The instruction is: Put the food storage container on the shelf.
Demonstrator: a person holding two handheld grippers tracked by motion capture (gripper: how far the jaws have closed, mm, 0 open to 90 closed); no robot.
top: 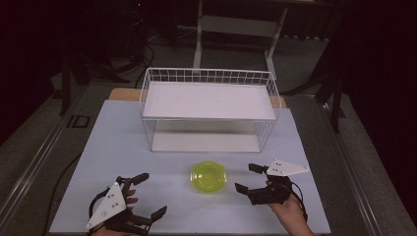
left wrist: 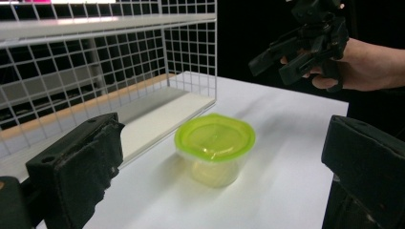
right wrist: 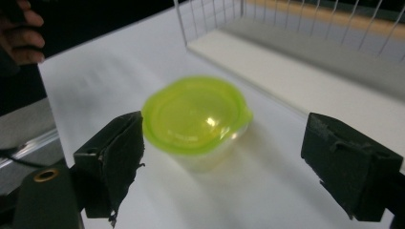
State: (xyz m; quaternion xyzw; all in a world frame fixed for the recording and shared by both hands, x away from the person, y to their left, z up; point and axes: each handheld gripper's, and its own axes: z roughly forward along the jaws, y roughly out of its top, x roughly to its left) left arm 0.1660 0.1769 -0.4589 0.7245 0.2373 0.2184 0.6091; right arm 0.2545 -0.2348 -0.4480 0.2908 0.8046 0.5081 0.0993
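A small clear plastic tub with a lime-green snap-on lid (top: 208,176) sits upright near the front of the white counter (top: 123,147), just ahead of a two-tier white wire rack (top: 209,105) whose solid shelves stand bare. The right hand-held gripper (top: 249,177) points at the tub from the side, jaws spread wide and apart from it; in the right gripper view the lidded tub (right wrist: 197,119) lies between and beyond the two black pads, a line-up that suggests a sideways grasp is being prepared. The left hand-held gripper (top: 150,194) rests low at the counter's near edge, well apart from the tub, its jaws likewise spread and holding nothing; the left gripper view frames the tub (left wrist: 215,148) beside the rack's lower shelf (left wrist: 157,117), with the other hand (left wrist: 363,67) and its tool (left wrist: 305,45) hovering beyond. The tub's position close in front of the open lower tier suggests the rack is where it is meant to go. With the lid overhanging the clear wall, the pads would probably best close on the body beneath the rim.
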